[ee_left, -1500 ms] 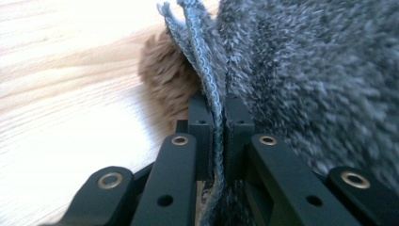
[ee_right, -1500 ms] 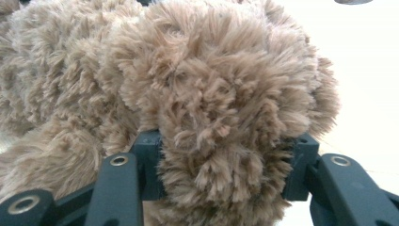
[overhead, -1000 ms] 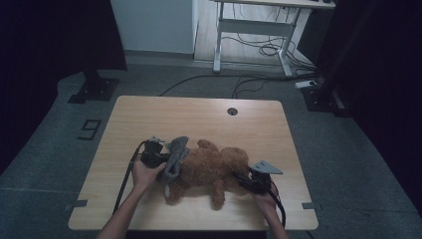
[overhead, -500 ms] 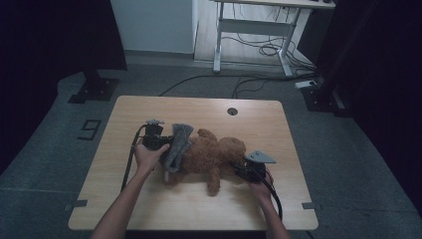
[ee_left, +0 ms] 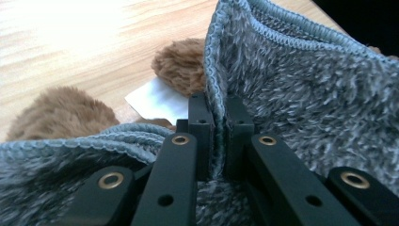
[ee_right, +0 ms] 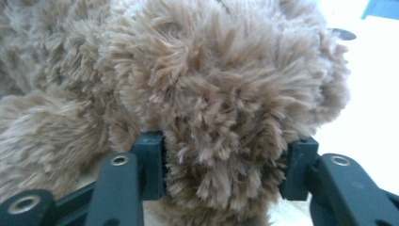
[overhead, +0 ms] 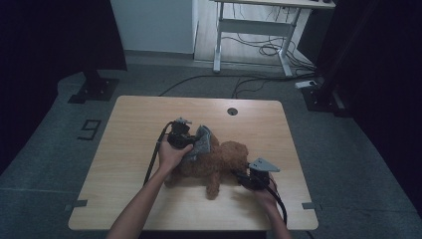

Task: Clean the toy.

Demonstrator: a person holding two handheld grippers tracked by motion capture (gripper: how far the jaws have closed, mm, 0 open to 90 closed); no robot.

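- Overhead, in the high view: brown plush toy (overhead: pixel 214 164) lying at the lower middle of the frame on the wooden table (overhead: pixel 139 119), body stretched from centre toward the right.
- Draped over the toy's upper left end, a grey knitted garment (overhead: pixel 201 144), with the left gripper (overhead: pixel 191 144) right at its edge and a hand wrapped around the gripper body.
- Lower right of the toy, the right gripper (overhead: pixel 245 178) pressed into the fur, grey three-cornered plate on top, black cable trailing toward the bottom edge.
- Beyond the table, at the top of the frame, a grey floor with cables and the legs of a second desk.
- Next, left gripper view: jaws together, clamped on a ribbed hem of the grey knitted garment (ee_left: pixel 306 80), which rises up the centre and spreads over the right half.
- Behind the knit, at left and upper centre, tufts of the brown plush toy (ee_left: pixel 181 66) and a white label (ee_left: pixel 157 101) on the table (ee_left: pixel 70 37).
- Lastly, right gripper view: jaws having just been opening, standing apart either side of a furry lump of the brown plush toy (ee_right: pixel 221 108); inner faces against the fur at both sides, firm pinch not clear.
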